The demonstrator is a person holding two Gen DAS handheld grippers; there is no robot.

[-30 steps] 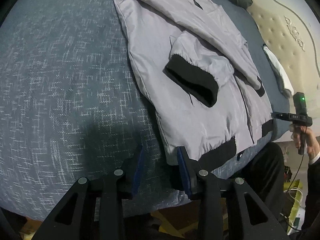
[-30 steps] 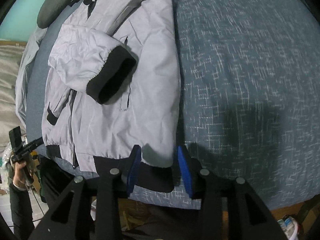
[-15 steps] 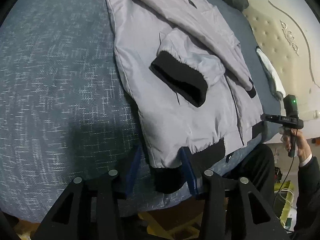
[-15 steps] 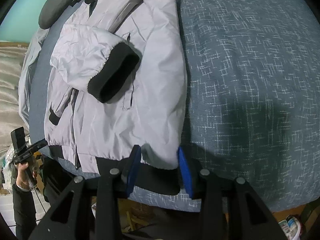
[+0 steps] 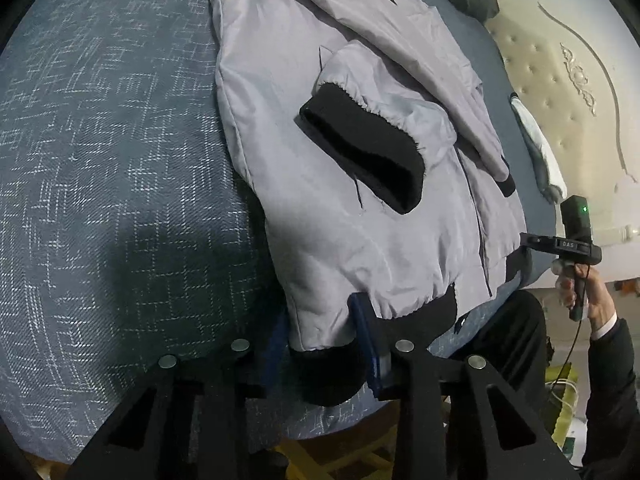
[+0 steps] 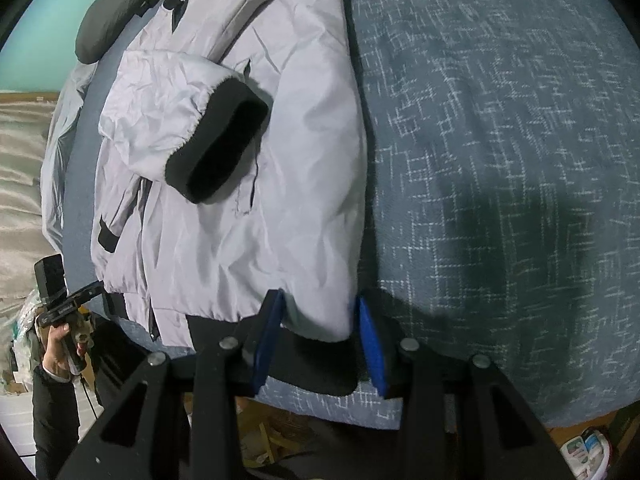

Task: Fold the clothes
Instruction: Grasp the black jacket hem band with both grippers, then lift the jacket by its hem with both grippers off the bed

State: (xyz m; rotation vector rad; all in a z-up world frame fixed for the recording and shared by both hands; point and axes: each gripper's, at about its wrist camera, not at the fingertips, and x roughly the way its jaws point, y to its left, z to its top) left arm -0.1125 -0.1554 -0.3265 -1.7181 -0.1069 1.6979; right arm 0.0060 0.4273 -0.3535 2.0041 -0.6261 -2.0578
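- One grey jacket (image 5: 328, 216) on the bed (image 5: 120, 160) (only one bed shows).
- Two black cuffs on its sleeves: one large cuff (image 5: 360, 152) lying on the front, one smaller cuff (image 5: 507, 188) at the far edge.
- One black hem band (image 6: 320, 364) along the bottom.
- Two grippers: left gripper (image 5: 320, 344), right gripper (image 6: 318, 340).
- One dark pillow (image 6: 108, 24).

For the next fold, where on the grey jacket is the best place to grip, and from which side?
The black ribbed hem band at the two bottom corners of the grey jacket, approached from the bed's near edge. The hem hangs slightly over that edge, and the band is thick and firm. Left claw and right claw already straddle those corners.
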